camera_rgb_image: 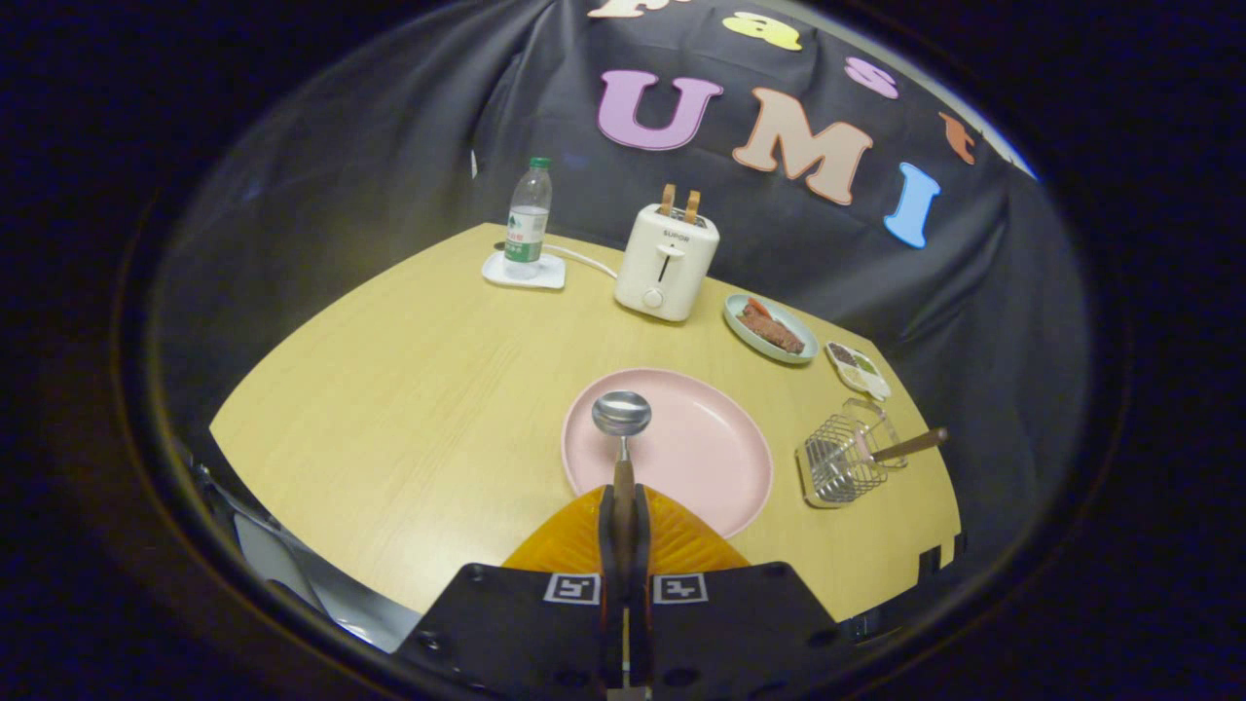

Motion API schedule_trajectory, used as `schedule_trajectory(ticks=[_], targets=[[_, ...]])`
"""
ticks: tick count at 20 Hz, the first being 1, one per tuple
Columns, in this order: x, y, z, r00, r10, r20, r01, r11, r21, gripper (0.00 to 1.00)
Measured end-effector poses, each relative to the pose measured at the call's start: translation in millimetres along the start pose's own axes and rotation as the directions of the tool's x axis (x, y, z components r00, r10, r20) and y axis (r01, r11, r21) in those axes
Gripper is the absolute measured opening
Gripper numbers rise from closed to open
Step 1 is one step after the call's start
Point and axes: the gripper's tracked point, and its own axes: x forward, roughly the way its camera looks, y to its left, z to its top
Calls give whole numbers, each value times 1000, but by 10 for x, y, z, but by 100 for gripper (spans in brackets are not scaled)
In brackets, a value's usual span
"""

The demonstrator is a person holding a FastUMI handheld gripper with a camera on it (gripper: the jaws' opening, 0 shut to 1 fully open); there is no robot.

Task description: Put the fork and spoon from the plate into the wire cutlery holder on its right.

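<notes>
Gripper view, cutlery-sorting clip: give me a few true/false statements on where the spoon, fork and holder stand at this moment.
1. The gripper is shut on the spoon. True.
2. The spoon's bowl points back toward the camera. False: it points ahead, over the pink plate.
3. A wooden-handled utensil, apparently the fork, already sits in the wire cutlery holder. True.
4. The holder stands left of the plate. False: it stands to the plate's right.
5. The toaster is empty. False: two slices stick up from it.
</notes>
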Motion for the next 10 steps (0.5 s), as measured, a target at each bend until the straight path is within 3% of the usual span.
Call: schedule_trajectory(ticks=[10], targets=[[-238, -994, 621, 990, -127, -64, 136, 977, 165, 6]])
